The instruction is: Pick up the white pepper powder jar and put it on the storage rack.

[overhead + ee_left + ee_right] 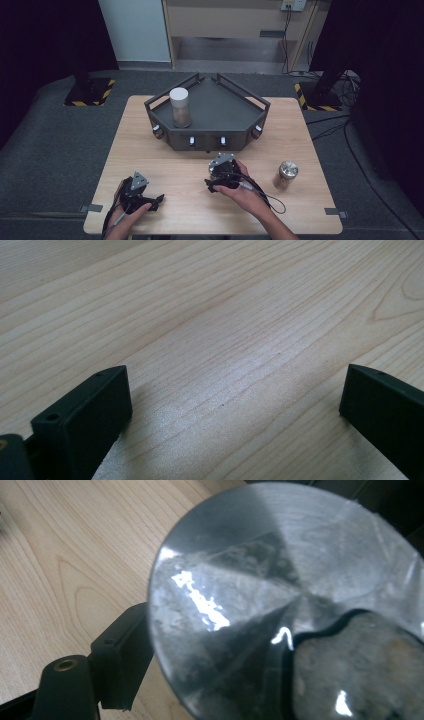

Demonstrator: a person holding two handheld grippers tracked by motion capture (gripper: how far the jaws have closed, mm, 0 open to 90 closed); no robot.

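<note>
**Right tongs closed on a metal-lidded jar near the tray's front wall**

High view showed the right tongs [218,176] near the middle of the tabletop [165,165], just in front of the dark tray [210,107], with the person's right hand [242,192] behind them. In the right gripper view a shiny round metal lid [280,580] lay against the one black jaw in view at lower left, while the other jaw was hidden behind the lid; the pads appeared to press on the jar, so the tongs stood narrow and held it. A dark-edged opening in the lid showed pale contents below.

The left tongs [150,201] rested near the tabletop's front left edge, held by the left hand [127,212]. The left gripper view showed their jaws wide apart with bare wood grain [235,360] between them, gripping nothing.

A second jar with a metal lid [286,174] stood alone to the right of the right hand, well apart from it and not far from the tabletop's right edge. A taller jar with a white lid [180,107] stood inside the tray at its left rear part, near the railing.

Open room lay between the two tongs along the front strip, and on the left part of the tabletop beside the tray. The tray's front wall, with its small white knobs [191,141], stood close ahead of the held jar, leaving only a narrow strip of bare wood there.
</note>
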